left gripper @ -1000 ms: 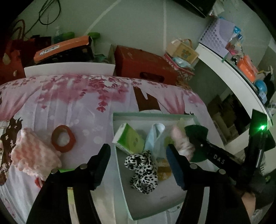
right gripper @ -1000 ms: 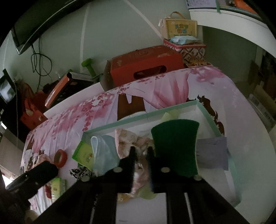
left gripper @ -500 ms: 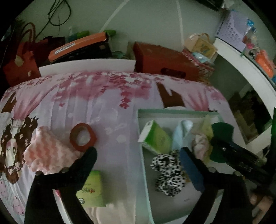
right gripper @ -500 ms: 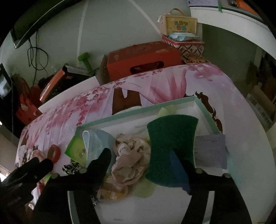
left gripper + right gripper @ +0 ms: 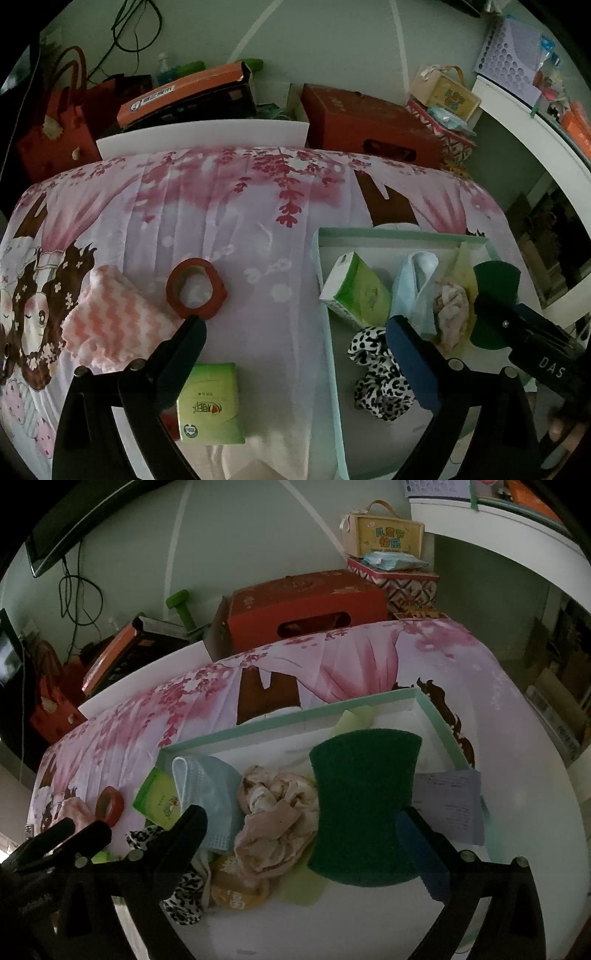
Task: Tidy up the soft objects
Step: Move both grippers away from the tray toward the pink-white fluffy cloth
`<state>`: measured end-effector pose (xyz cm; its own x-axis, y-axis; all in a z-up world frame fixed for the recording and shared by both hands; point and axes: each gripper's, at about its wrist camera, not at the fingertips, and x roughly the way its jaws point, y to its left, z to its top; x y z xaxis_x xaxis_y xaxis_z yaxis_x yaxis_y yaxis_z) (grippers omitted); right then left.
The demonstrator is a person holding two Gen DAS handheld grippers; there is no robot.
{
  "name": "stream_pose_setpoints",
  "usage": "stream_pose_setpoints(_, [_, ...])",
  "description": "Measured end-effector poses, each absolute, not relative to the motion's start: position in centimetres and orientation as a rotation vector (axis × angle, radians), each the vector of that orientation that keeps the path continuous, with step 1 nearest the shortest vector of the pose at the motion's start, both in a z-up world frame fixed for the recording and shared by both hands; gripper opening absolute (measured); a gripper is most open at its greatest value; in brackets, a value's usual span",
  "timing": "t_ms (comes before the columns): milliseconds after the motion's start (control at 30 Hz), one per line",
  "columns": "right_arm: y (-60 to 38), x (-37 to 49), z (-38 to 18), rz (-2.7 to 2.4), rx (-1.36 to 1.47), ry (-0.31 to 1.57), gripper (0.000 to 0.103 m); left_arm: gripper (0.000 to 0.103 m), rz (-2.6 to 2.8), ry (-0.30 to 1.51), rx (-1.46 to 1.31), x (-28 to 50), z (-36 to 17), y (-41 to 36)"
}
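A shallow mint-rimmed box (image 5: 402, 233) (image 5: 295, 718) lies on the pink cloth at the right. It holds a green tissue pack (image 5: 354, 291), a blue face mask (image 5: 207, 786), a beige crumpled cloth (image 5: 277, 812), a leopard scrunchie (image 5: 376, 376) and a dark green sponge (image 5: 364, 805). On the cloth lie a second green tissue pack (image 5: 208, 404), a pink wavy cloth (image 5: 114, 325) and a red tape roll (image 5: 195, 288). My left gripper (image 5: 295, 343) is open and empty above the cloth by the box's left rim. My right gripper (image 5: 301, 827) is open and empty over the box contents.
A red cardboard box (image 5: 369, 122) (image 5: 303, 609), an orange box (image 5: 184, 92) and a red bag (image 5: 55, 125) stand behind the table. A white shelf (image 5: 535, 125) is at the right. A paper note (image 5: 448, 799) lies in the box's right part.
My right gripper opened and let go of the beige cloth, which now lies in the box. My left gripper swung left, bringing the second tissue pack into view.
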<state>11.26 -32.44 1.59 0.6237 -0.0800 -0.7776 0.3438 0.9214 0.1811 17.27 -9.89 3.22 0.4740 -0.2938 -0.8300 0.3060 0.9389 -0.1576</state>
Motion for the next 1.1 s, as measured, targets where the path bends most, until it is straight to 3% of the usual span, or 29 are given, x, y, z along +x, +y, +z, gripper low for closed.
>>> stream_pose_setpoints(533, [-30.4, 11.0, 3.7, -0.192, 0.323, 0.776, 0.103, 0.098, -0.307, 0.972, -0.009, 17.3, 4.6, -7.2])
stream_pose_setpoints(1100, [-20.1, 13.7, 5.3, 0.088, 0.26, 0.713, 0.103, 0.098, -0.028, 0.901, -0.216, 18.0, 6.2, 6.7])
